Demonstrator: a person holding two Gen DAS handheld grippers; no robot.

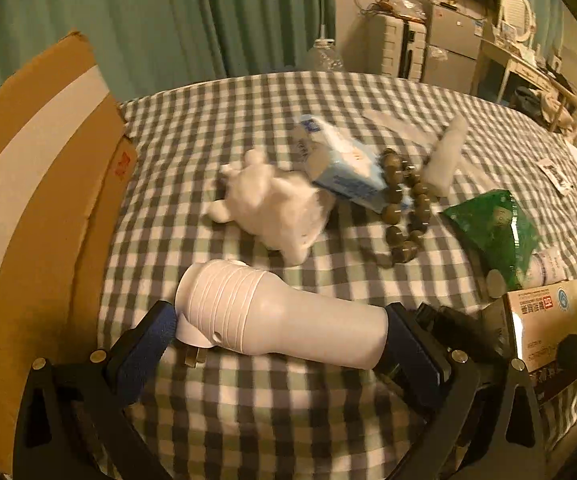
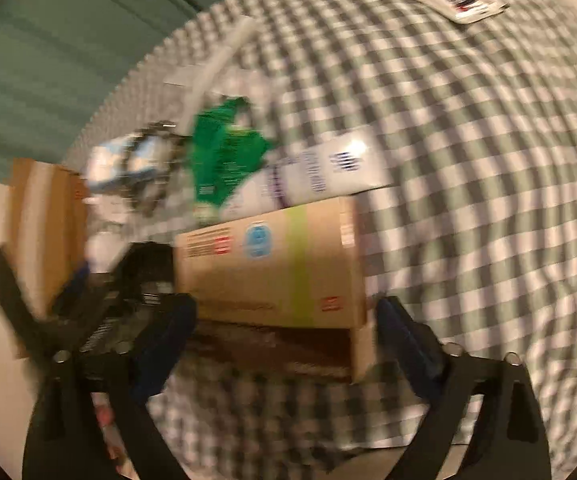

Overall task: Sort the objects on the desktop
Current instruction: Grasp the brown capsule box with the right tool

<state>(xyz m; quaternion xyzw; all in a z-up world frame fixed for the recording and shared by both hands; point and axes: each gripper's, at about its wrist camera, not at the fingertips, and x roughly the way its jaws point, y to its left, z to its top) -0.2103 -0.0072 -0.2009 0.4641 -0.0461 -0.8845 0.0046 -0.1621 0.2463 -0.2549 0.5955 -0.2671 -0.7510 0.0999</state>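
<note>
A white ribbed plug-in device [image 1: 272,312] lies on its side on the checked cloth [image 1: 248,400]. My left gripper [image 1: 280,326] is shut on it, one blue pad pressed against each end. A tan carton [image 2: 276,264] with red print and a blue logo sits between the fingers of my right gripper [image 2: 284,320]. The left pad is at the carton's edge, and a small gap shows at the right pad [image 2: 392,324]. That view is blurred. The same carton [image 1: 544,320] shows at the right edge of the left wrist view.
An open cardboard box [image 1: 48,168] stands at the left. On the cloth lie a white plush toy [image 1: 272,208], a blue-white pack [image 1: 340,164], a bead bracelet [image 1: 404,208], a white tube [image 1: 446,156], a green packet [image 1: 492,228] and a sachet [image 1: 554,174]. Furniture stands behind the bed.
</note>
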